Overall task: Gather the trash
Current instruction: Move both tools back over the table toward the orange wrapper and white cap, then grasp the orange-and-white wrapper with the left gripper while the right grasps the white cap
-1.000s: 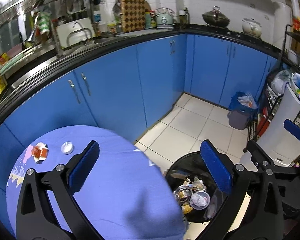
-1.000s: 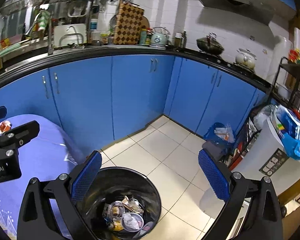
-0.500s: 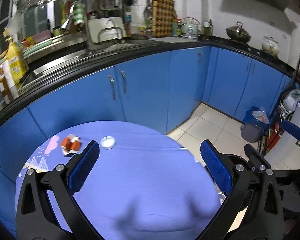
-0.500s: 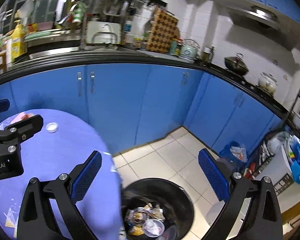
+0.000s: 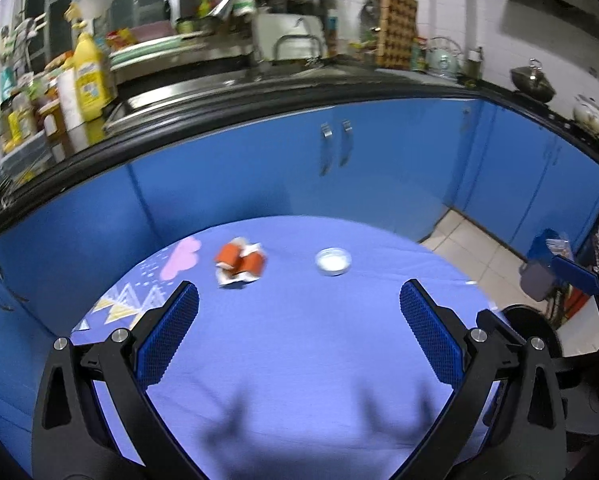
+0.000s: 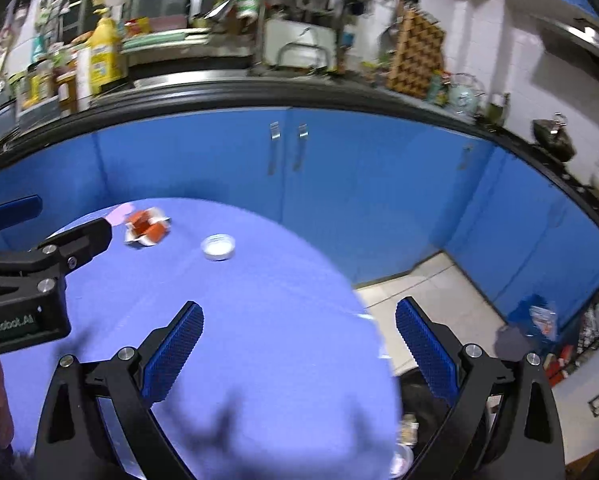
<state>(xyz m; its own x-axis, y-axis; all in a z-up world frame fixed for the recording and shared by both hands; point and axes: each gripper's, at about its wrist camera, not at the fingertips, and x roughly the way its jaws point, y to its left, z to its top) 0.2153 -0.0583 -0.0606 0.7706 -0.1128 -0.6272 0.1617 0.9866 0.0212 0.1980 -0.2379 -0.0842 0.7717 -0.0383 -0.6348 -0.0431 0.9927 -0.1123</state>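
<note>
Both hand-held grippers, left [image 5: 299, 332] and right [image 6: 297, 344], hang released and empty above the blue-clothed round tabletop [image 5: 299, 360], ready for the crumpled orange-and-white wrapper [image 5: 240, 265] at eleven o'clock and the white round plastic cap [image 5: 333, 261] at one o'clock.

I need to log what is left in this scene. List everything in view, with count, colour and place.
table: one, round, purple cloth, in front of both tongs.
wrapper: one, crumpled, orange and white, far left on the table.
lid: one, small, white, round, right of the wrapper, apart from it.
bin: one, black, on the floor right of the table, trash inside.
cabinets: a row, blue, behind the table.
counter: one, black-edged, crowded with bottles and cookware.
yellow bottle: one, on the counter at left.
checkered board: one, brown, leaning against the wall.
left tongs: one, black with blue pads, open, empty, over the table.
right tongs: one, same colours, open, empty, over the table's right edge.
</note>
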